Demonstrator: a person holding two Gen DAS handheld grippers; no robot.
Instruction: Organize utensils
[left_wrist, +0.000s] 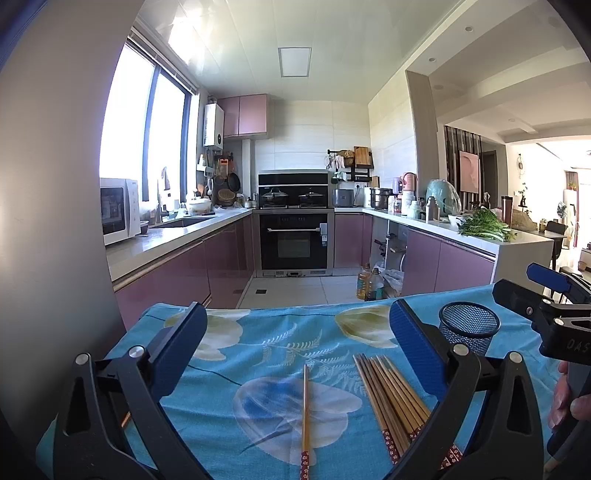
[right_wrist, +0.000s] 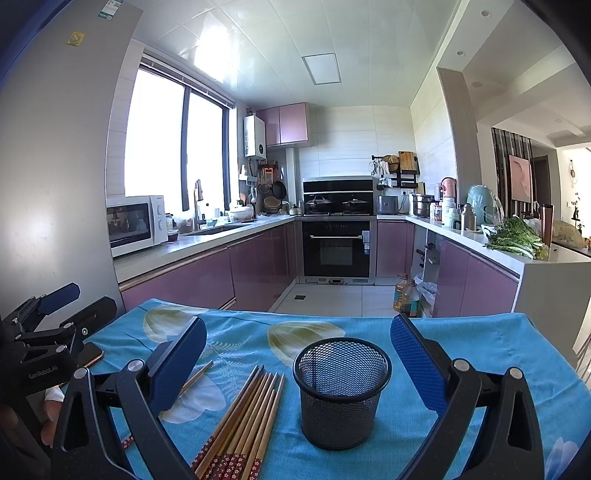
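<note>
Right wrist view: "GenRobot.AI" on spread left gripper (right_wrist: 68, 301); right gripper (right_wrist: 299, 354) spread around mesh cup (right_wrist: 341, 391).

Both wrist views low over table (left_wrist: 258, 332), facing kitchen. Left view close above chopsticks (left_wrist: 391, 391); right view close above mesh cup (right_wrist: 341, 391). Shared: chopsticks, cup, cloth, kitchen beyond.

Left gripper (left_wrist: 295, 354) hovering wide open over the table

A single brown wooden chopstick (left_wrist: 305, 417) is lying between its fingers on the blue floral tablecloth (left_wrist: 258, 332).
</note>
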